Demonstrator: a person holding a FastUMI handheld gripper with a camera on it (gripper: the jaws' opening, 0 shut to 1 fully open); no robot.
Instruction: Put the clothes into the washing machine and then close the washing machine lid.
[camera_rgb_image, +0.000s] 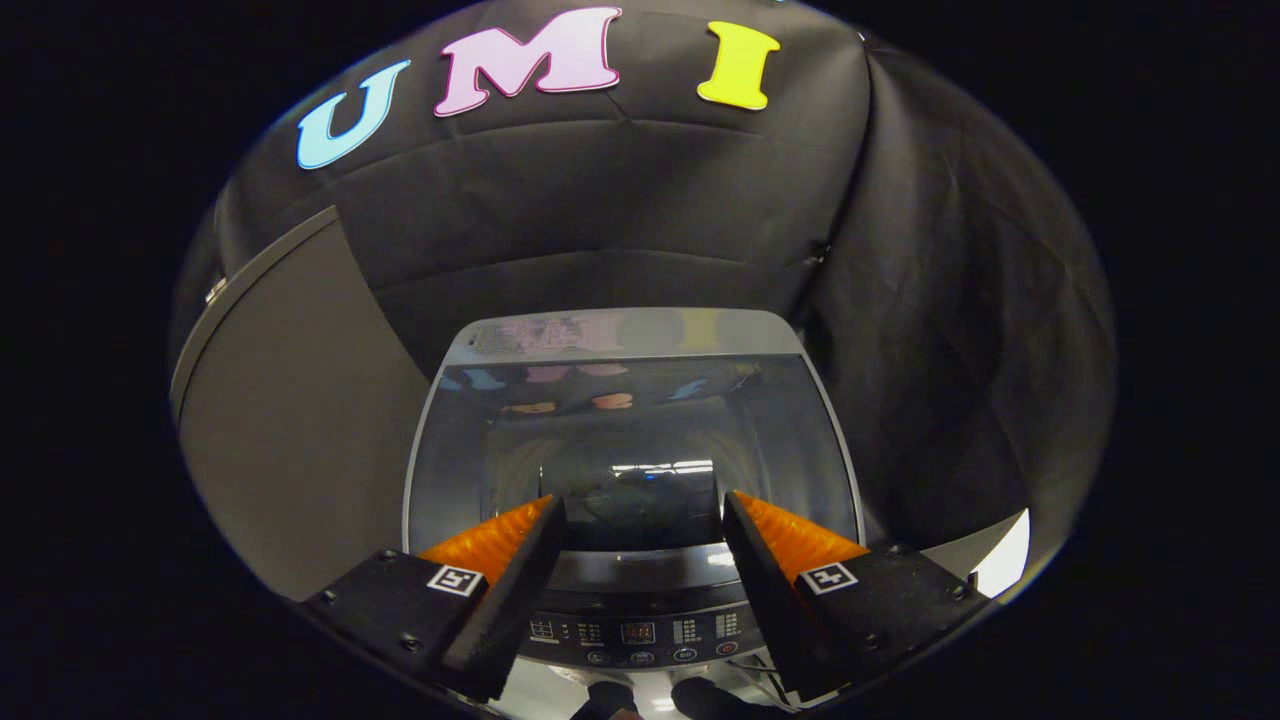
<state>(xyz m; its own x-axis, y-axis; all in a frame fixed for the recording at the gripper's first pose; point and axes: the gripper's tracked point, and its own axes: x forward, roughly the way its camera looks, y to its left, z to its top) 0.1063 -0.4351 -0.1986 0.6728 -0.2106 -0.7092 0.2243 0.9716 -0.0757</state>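
Note:
A top-loading washing machine (640, 340) stands right below and ahead of me. Its glass lid (560, 430) lies down flat over the tub and mirrors the booth above. Through the glass the drum shows dimly, with a dark shape inside that I cannot make out. My gripper (640, 505) hovers above the lid's near edge, open, with nothing between its fingers. The control panel (640, 632) with its small displays and round buttons sits between the fingers, closer to me than their tips.
A tall grey panel (290, 420) stands close against the machine's left side. Black cloth (950, 380) hangs behind and to the right of the machine. A bright strip of floor (1005, 555) shows at the right, beyond the right finger.

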